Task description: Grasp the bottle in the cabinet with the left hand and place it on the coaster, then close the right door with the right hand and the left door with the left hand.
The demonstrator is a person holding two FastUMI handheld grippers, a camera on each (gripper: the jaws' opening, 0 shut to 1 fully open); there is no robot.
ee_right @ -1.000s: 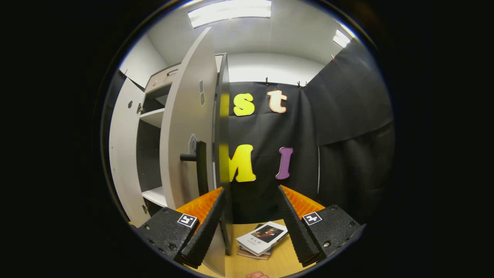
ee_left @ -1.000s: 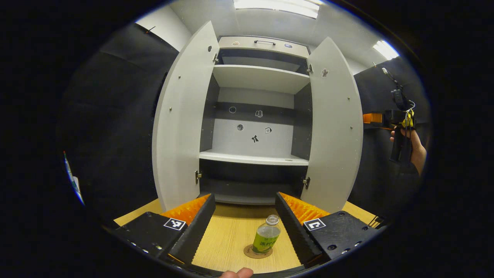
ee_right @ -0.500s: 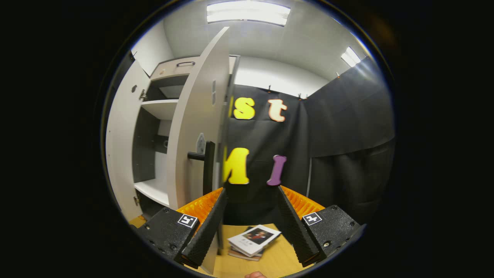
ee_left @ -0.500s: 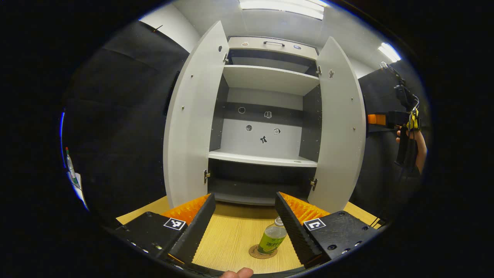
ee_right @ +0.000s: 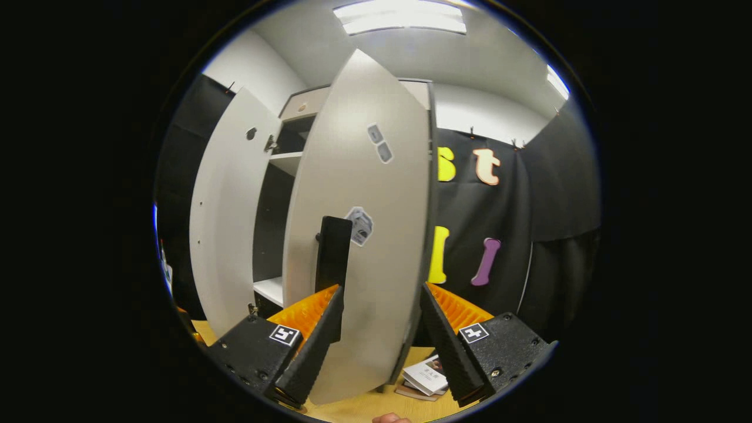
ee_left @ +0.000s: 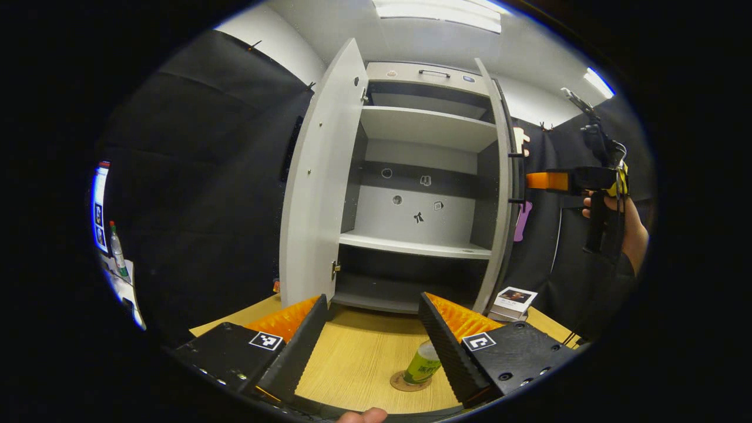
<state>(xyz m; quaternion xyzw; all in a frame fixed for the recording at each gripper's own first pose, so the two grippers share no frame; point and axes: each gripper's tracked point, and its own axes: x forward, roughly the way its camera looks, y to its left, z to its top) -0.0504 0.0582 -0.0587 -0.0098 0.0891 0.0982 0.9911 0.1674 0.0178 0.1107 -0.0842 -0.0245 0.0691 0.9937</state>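
Since the earlier frame, the right door (ee_right: 364, 247) has swung partway toward the cabinet (ee_left: 423, 176); in the left gripper view I now see it nearly edge-on, where before I saw its flat inner face. In the right gripper view, its smooth pale-grey outer panel fills the space ahead of the right gripper (ee_right: 380, 329), with a black bar handle (ee_right: 332, 258) standing just above one finger. I read those fingers as spread wide, gripping nothing; whether a finger touches the panel I cannot tell.

My left gripper (ee_left: 371, 341) also has its ribbed fingers spread wide and empty, above the wood-grain table (ee_left: 352, 358). The bottle (ee_left: 424, 363), clear plastic with a green label, stands upright on the round brown coaster (ee_left: 405, 383), partly hidden behind one finger. The left door (ee_left: 320, 194) stands fully open. A stack of books (ee_left: 511, 301) lies beside the cabinet base.
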